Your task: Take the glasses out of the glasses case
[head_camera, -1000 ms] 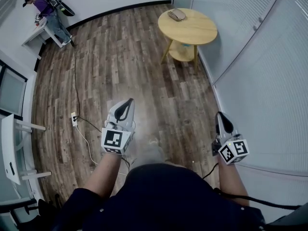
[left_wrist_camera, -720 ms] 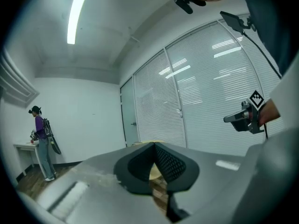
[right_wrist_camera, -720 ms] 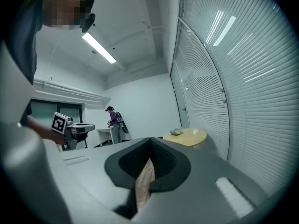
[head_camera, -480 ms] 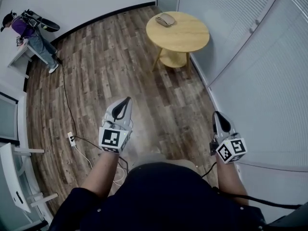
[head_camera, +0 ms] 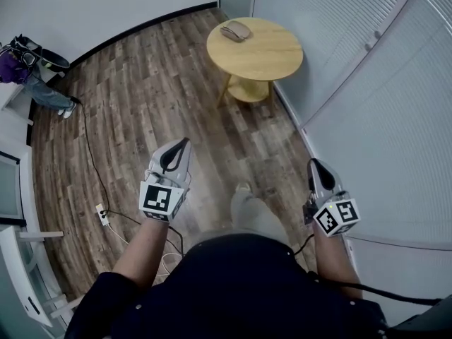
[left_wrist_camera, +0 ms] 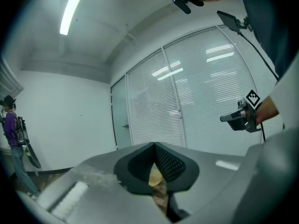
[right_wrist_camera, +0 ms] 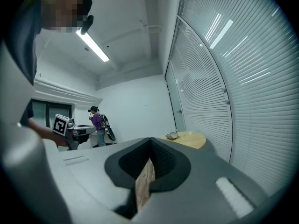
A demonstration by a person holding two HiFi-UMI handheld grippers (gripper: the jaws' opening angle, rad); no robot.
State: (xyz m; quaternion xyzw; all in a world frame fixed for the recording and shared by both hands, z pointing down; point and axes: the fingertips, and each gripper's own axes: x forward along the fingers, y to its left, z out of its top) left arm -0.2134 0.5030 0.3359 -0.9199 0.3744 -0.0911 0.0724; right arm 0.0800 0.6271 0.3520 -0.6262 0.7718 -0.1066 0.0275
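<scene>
A tan glasses case (head_camera: pixel 235 30), closed, lies near the far edge of a round wooden table (head_camera: pixel 277 56) ahead of me. The right gripper view shows the same case (right_wrist_camera: pixel 172 135) far off on the table (right_wrist_camera: pixel 191 139). My left gripper (head_camera: pixel 184 143) hangs over the wood floor at lower left, well short of the table, its jaws together with nothing in them (left_wrist_camera: pixel 153 146). The right gripper (head_camera: pixel 313 164) is held at lower right beside the blinds, also shut and empty (right_wrist_camera: pixel 150 140). Each gripper view catches the other gripper: the right gripper (left_wrist_camera: pixel 241 117) and the left gripper (right_wrist_camera: pixel 69 129).
White blinds (head_camera: pixel 374 83) line the right side next to the table. A cable and power strip (head_camera: pixel 102 213) lie on the floor at left, near white furniture (head_camera: pixel 20 274). A person in a purple top (head_camera: pixel 14 67) stands far left by a desk. My leg (head_camera: pixel 248 210) shows below.
The view has travelled forward across the floor: the table and case have slid left in the picture, and a leg has come into sight. Both grippers stay shut.
</scene>
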